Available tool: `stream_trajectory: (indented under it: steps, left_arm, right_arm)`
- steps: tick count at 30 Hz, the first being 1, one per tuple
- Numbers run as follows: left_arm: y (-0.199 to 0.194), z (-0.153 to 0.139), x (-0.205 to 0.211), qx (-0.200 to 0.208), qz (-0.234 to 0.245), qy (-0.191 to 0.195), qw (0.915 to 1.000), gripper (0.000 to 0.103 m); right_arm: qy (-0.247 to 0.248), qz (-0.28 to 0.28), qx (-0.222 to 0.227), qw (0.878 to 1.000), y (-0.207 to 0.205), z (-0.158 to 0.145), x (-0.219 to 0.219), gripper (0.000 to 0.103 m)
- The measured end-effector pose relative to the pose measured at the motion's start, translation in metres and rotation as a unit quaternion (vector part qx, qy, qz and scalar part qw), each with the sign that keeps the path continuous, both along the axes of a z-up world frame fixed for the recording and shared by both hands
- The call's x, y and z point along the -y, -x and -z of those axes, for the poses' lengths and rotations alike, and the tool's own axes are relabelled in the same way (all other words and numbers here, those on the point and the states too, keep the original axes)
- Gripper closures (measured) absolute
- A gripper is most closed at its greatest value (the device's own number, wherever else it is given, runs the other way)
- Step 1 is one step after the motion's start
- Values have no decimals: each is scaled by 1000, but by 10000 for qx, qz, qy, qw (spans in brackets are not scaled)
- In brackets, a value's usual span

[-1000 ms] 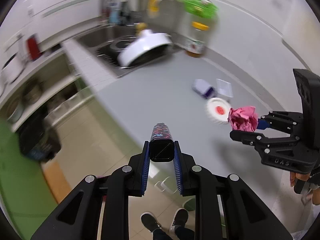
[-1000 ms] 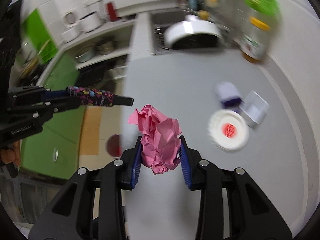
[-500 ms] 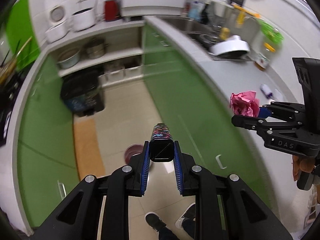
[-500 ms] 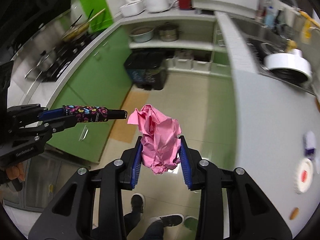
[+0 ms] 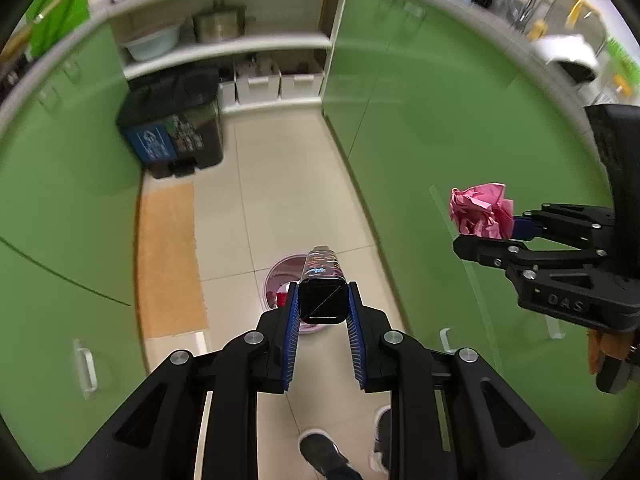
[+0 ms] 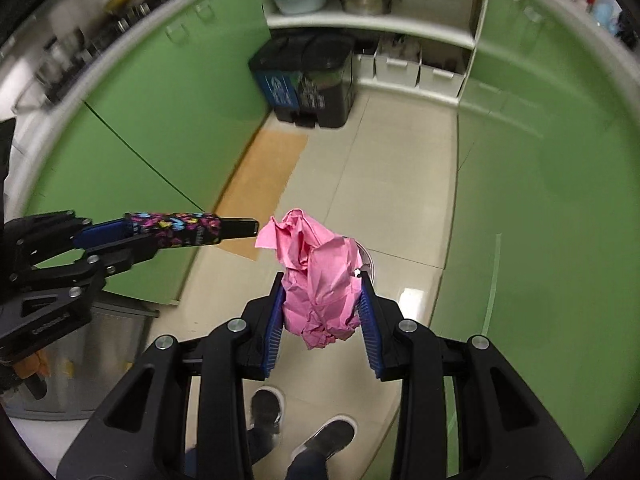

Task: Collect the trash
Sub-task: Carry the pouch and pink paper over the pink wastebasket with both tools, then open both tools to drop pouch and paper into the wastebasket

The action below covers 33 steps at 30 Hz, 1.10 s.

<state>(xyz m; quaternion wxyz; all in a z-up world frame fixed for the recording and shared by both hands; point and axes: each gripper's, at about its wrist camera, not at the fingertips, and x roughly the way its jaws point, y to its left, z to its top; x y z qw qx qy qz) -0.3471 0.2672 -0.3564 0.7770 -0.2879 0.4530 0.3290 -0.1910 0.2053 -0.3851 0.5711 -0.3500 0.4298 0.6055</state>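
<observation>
My left gripper [image 5: 322,312] is shut on a long black box with a colourful pattern [image 5: 322,280], end-on in the left wrist view. It hangs above a small round pink bin [image 5: 280,276] on the floor, which holds something red. My right gripper [image 6: 322,304] is shut on a crumpled pink paper ball [image 6: 316,276], which hides most of that bin's rim [image 6: 369,264]. The right gripper [image 5: 492,232] with the paper [image 5: 480,212] shows to the right in the left wrist view. In the right wrist view, the left gripper [image 6: 100,236] and patterned box [image 6: 176,228] are at the left.
Green cabinet doors [image 5: 440,140] line both sides of a narrow tiled floor. A black two-part pedal bin [image 5: 172,132] stands at the far end beside white storage boxes [image 5: 276,80]. An orange mat [image 5: 168,260] lies at the left. A person's shoes [image 6: 320,436] are below.
Both grippers swung away from the grey countertop and sank toward the floor. The view now faces the tiles and the pink bin. Each still holds the same item.
</observation>
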Motion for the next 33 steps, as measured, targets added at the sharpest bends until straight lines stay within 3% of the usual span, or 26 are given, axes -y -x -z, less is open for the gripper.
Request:
stream_trajectory:
  steps: [5,11,12,14,15,21,33]
  left_arm:
    - [-13,126,-31,-58,-9,173,9998,80]
    - [-27,210,-45,-126,8,255,9996,80]
    - [-29,216,-45,-150,5,239,9996,79]
    - [-31,230,-46,-214,-79,163,9996,50]
    - [-31,234,-48,-212,-130,137,9996,5]
    - [-28,246,-54,-242,-339,58,9991,6]
    - [22,243,-67,-125,-1014,129,9947,6]
  right_arm:
    - [37,30,14,10000,-15,103,-21,68]
    - [30,56,-2,10000,-30,178,-32,68]
    - [34,59,-4,10000,-32,186,-33,68]
    - [42,68,-19,10000,-33,197,-33,68]
    - [56,64,-32,10000,-34,202,-36,68]
    - [132,-72,-56,9999,-29,226,-44,68]
    - [283,-446,-267,9982,1,250,-76,68]
